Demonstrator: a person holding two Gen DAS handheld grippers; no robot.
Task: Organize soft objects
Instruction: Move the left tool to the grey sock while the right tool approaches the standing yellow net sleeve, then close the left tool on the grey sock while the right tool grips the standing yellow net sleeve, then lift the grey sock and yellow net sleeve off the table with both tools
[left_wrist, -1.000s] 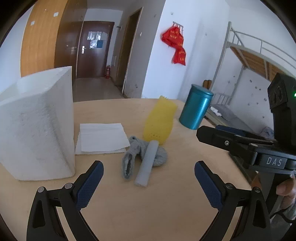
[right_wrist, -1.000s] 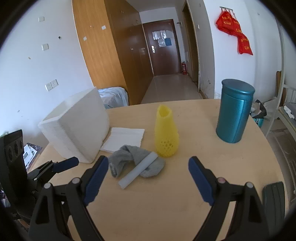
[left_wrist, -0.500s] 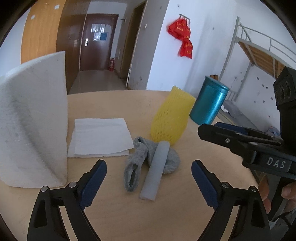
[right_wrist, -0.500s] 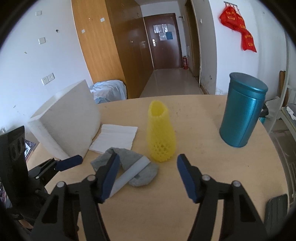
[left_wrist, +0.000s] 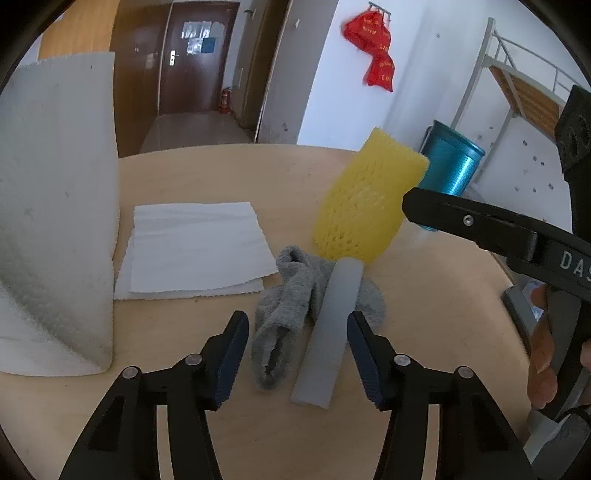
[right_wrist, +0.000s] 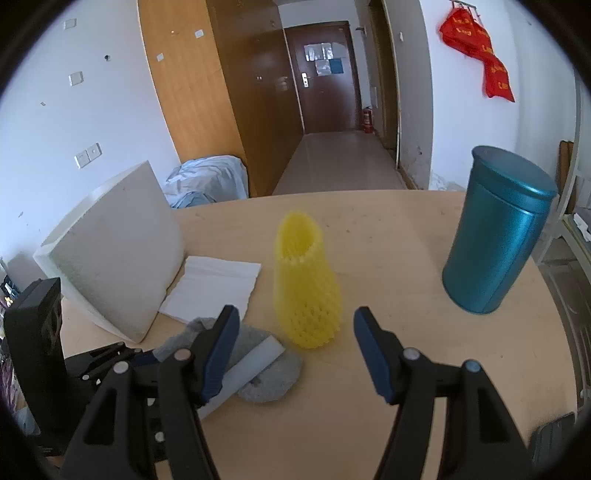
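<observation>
A grey sock (left_wrist: 291, 295) lies crumpled on the round wooden table (left_wrist: 184, 173), with a pale grey foam strip (left_wrist: 330, 325) lying across it. A yellow foam net sleeve (left_wrist: 365, 206) stands upright just behind them. My left gripper (left_wrist: 297, 354) is open, its fingers either side of the sock and strip, touching neither. My right gripper (right_wrist: 291, 347) is open just in front of the yellow sleeve (right_wrist: 304, 288), with the sock (right_wrist: 266, 380) and strip (right_wrist: 243, 373) at its lower left. The right gripper's arm crosses the left wrist view (left_wrist: 498, 229).
A large white foam block (left_wrist: 55, 206) stands at the left, also in the right wrist view (right_wrist: 114, 254). A folded white paper towel (left_wrist: 195, 251) lies beside it. A teal metal canister (right_wrist: 495, 229) stands at the right, near the table's edge.
Both grippers have moved forward and down toward the objects. The jaws of both have narrowed but stay open. The left one now straddles the sock and strip; the right one faces the yellow sleeve.
</observation>
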